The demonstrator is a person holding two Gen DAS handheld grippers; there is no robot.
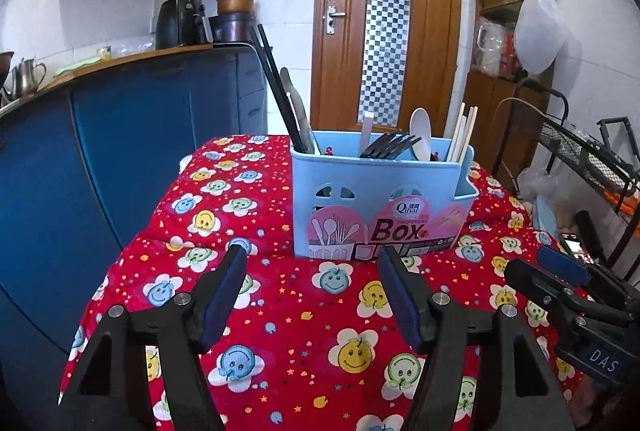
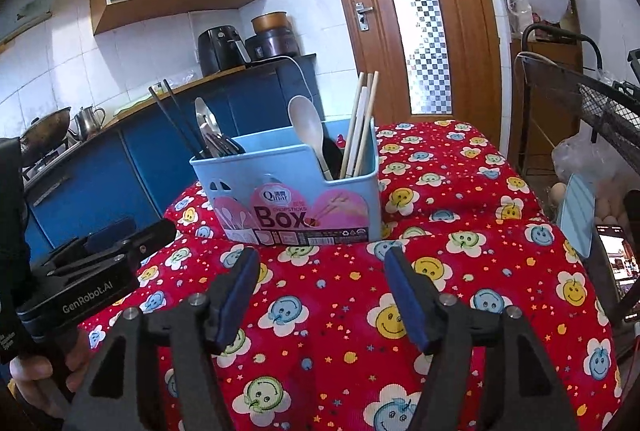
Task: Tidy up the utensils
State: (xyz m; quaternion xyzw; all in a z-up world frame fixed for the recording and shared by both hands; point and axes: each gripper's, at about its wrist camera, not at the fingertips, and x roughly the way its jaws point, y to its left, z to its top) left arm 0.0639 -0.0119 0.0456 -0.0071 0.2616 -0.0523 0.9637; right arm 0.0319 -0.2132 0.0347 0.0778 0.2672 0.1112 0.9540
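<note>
Box: the blue utensil box (image 1: 380,191) stands on the table (image 1: 296,331), spoons, forks and chopsticks inside.
Tools: left tool (image 1: 312,263) and right tool (image 2: 322,263) both wide, holding nothing.
Risk: a bump may tip the box.

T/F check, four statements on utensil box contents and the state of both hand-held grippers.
1. Both the left hand-held gripper and right hand-held gripper are open and hold nothing. True.
2. The light blue plastic utensil box lies tipped on its side. False: it stands upright on the red smiley-flower tablecloth.
3. The pale wooden chopsticks lie on the cloth. False: they stand in the box's right end.
4. The long black chopsticks lean out of the box's left end. True.
</note>
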